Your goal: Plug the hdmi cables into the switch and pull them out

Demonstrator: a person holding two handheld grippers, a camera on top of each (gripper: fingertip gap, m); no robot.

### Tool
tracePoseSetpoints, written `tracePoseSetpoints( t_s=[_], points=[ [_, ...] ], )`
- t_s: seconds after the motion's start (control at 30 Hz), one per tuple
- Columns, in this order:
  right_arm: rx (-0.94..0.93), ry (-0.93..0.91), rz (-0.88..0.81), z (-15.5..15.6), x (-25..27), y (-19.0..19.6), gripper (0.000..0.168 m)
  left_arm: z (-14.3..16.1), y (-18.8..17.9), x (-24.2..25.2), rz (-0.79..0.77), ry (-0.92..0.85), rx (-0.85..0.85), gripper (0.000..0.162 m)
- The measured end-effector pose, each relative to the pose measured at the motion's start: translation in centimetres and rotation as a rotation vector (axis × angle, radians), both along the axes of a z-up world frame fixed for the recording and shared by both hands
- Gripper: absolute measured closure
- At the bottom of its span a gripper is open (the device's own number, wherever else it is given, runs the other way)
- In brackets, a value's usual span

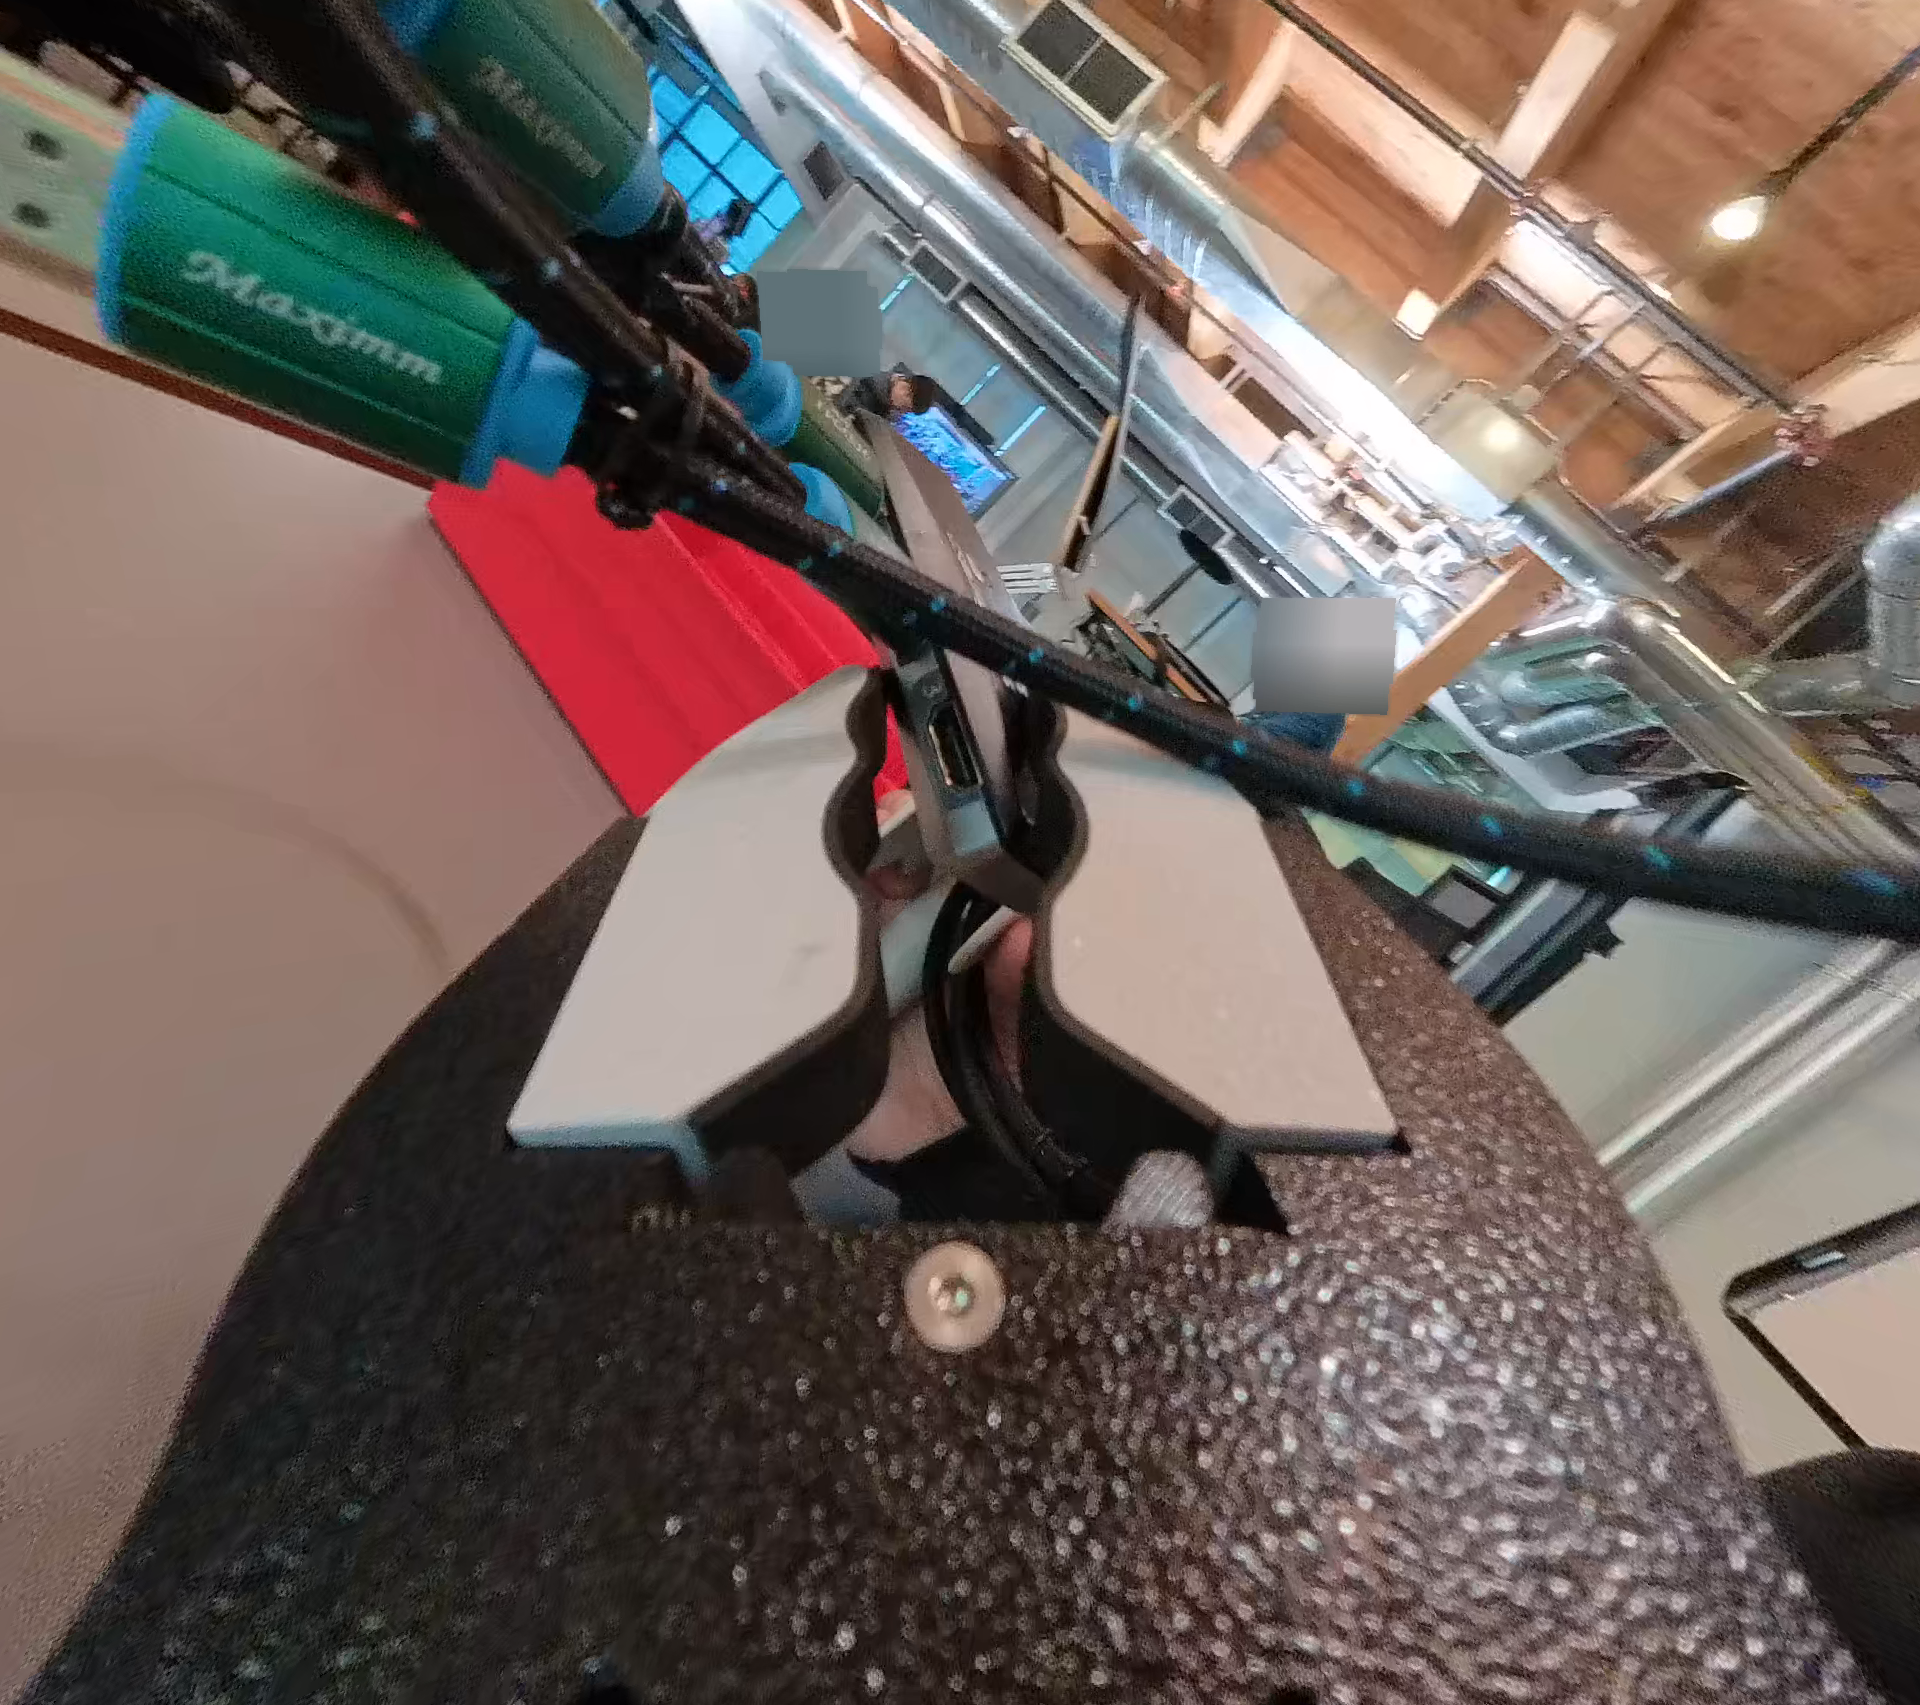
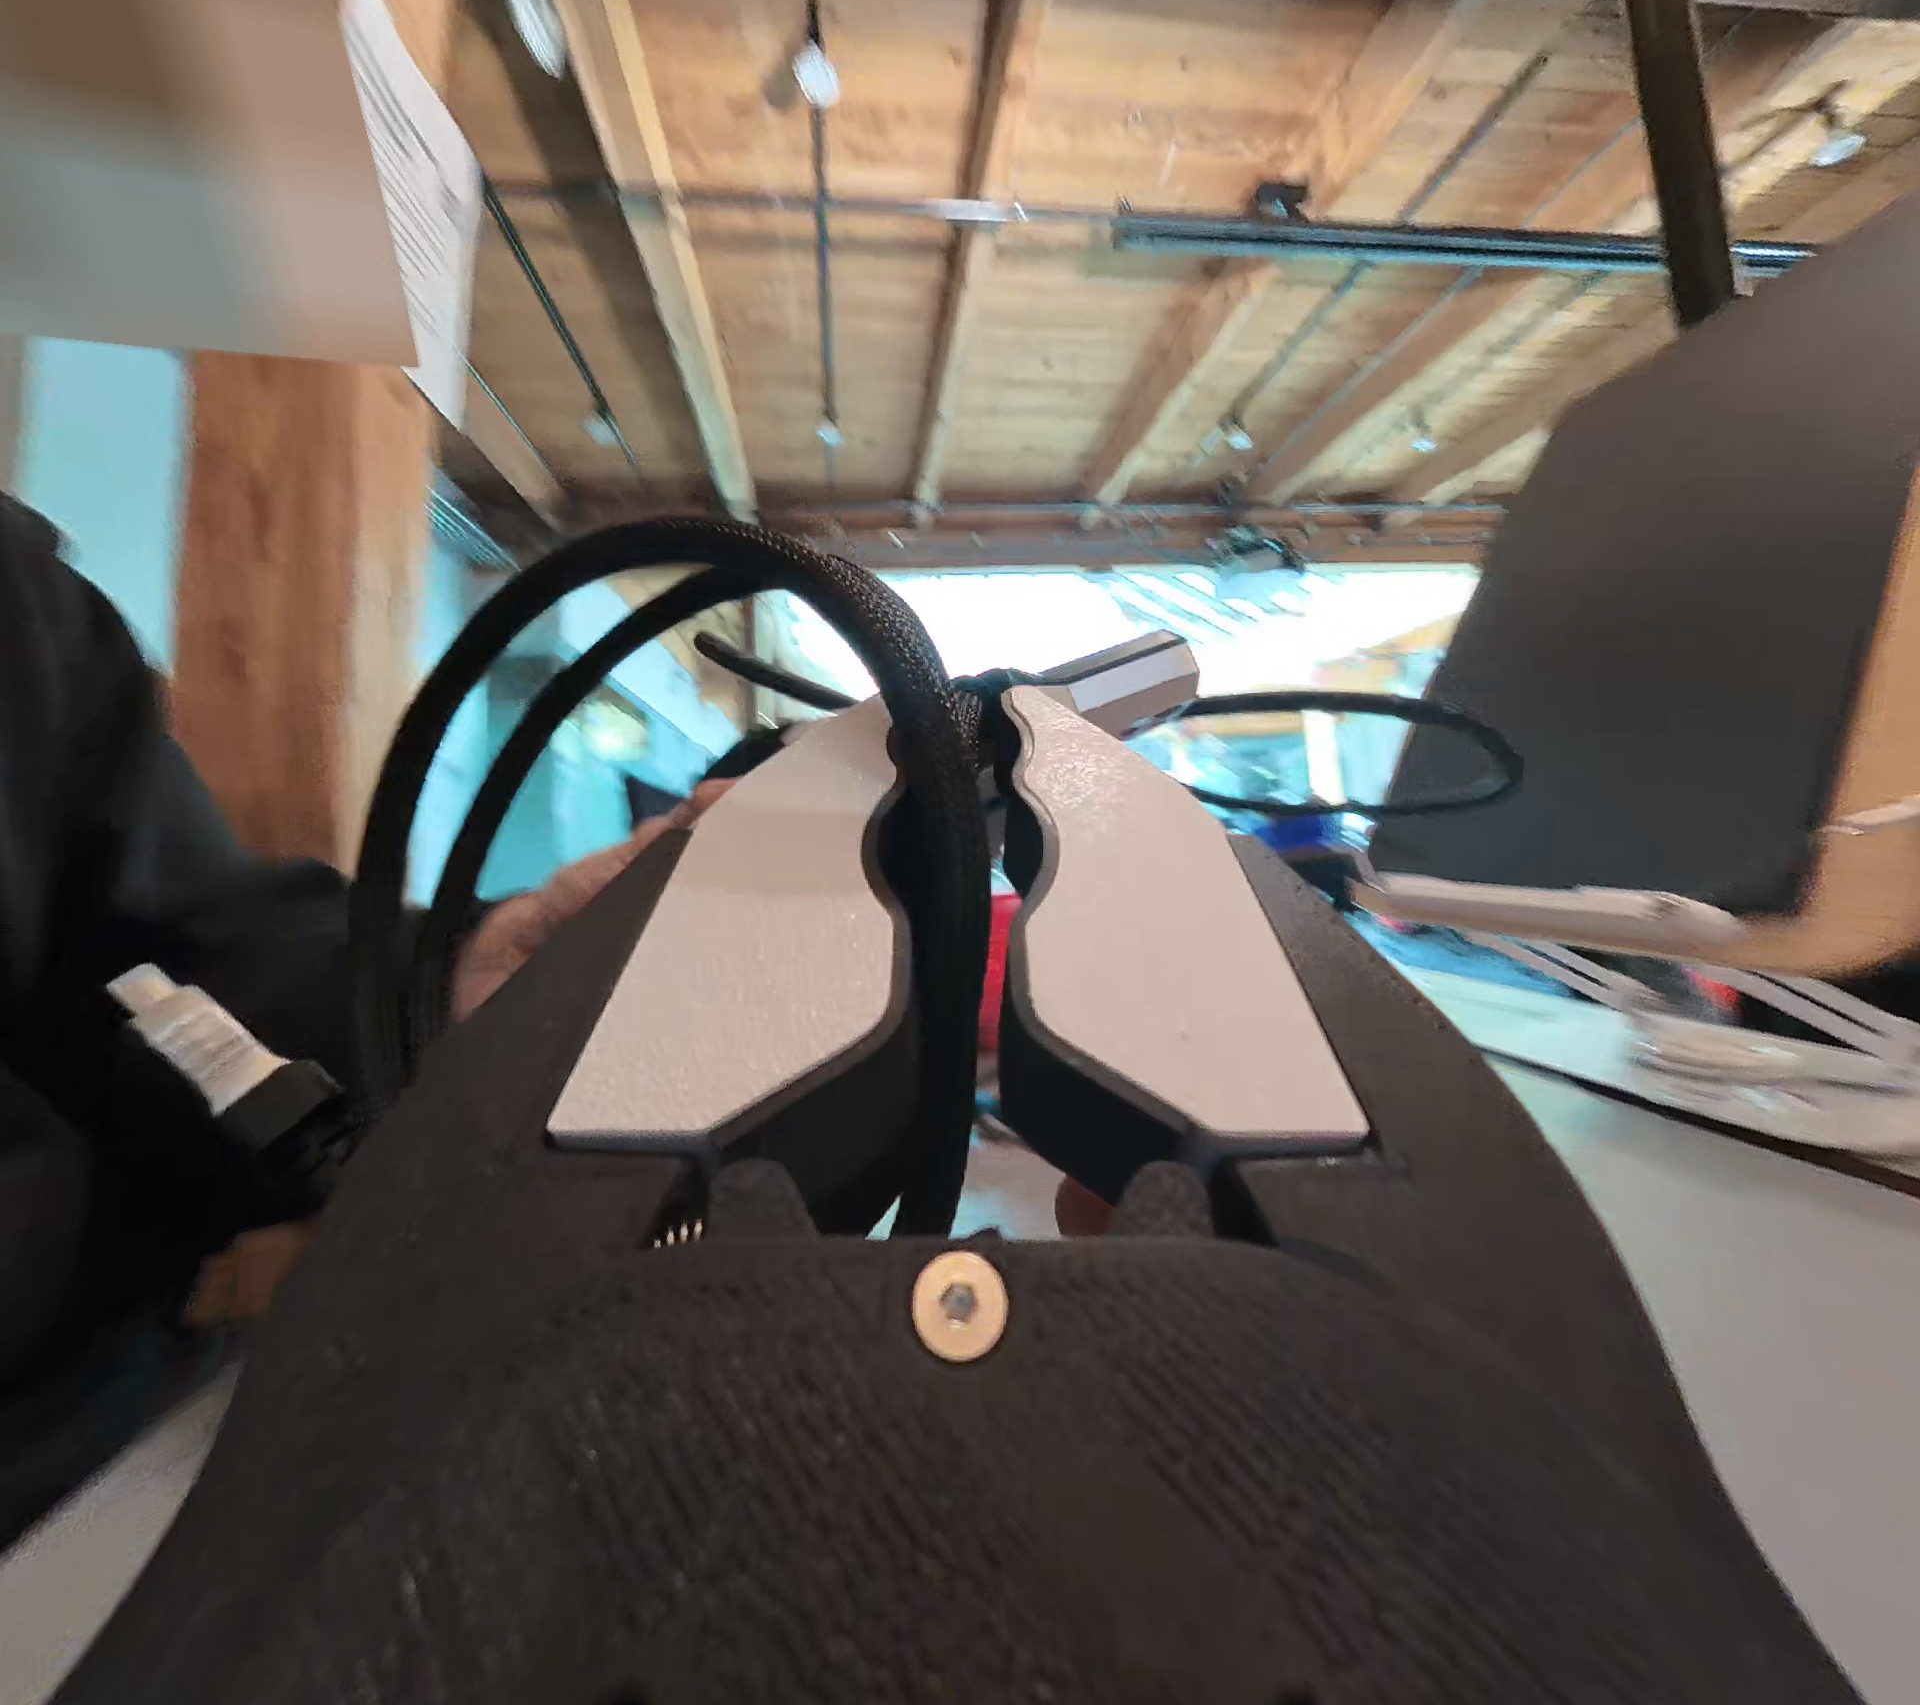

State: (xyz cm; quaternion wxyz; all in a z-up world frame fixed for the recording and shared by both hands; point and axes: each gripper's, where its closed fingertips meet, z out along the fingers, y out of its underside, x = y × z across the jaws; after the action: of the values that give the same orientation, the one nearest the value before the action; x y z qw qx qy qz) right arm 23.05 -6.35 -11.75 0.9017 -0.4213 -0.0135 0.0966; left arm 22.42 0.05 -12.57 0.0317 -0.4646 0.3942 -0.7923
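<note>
In the left wrist view my left gripper (image 1: 961, 705) is shut on the HDMI switch (image 1: 951, 616), a flat black box held edge-on with one open port facing me. Two green-and-blue HDMI plugs (image 1: 312, 315) hang loose at the upper left, tied into a bundle of black braided cables. One braided cable (image 1: 1351, 782) runs from the bundle across the right finger and off to the right. In the right wrist view my right gripper (image 2: 982, 720) is shut on a black braided HDMI cable (image 2: 935, 824), which loops up and to the left. Its plug is hidden.
A red object (image 1: 644, 616) lies on the pale table (image 1: 208, 772) left of my left gripper. A dark-framed flat device (image 1: 1849, 1323) sits at the right edge. In the right wrist view a person's dark sleeve (image 2: 104, 824) is at the left and a grey panel (image 2: 1662, 616) at the right.
</note>
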Motion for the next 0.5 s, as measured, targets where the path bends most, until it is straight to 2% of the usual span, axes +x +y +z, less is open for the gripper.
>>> tracePoseSetpoints(
  t_s=[0.13, 0.27, 0.37, 0.5],
  points=[
    [-0.133, -0.105, -0.17, -1.0, 0.3, 1.2, 0.156, -0.6, 1.1, 0.2, 0.017, 0.076, 0.026, 0.139],
    [-0.181, -0.192, -0.292, -1.1, 0.3, 1.8, 0.154, -0.8, 1.6, 0.2, 0.028, 0.163, -0.001, 0.139],
    [-0.183, -0.238, -0.289, -1.1, -0.4, 2.1, 0.152, -1.5, 1.7, 0.4, 0.042, 0.198, 0.03, 0.14],
    [-0.225, -0.223, -0.306, -1.9, 0.1, 2.6, 0.159, -1.4, 1.8, 0.4, 0.049, 0.199, 0.032, 0.14]
  ],
)
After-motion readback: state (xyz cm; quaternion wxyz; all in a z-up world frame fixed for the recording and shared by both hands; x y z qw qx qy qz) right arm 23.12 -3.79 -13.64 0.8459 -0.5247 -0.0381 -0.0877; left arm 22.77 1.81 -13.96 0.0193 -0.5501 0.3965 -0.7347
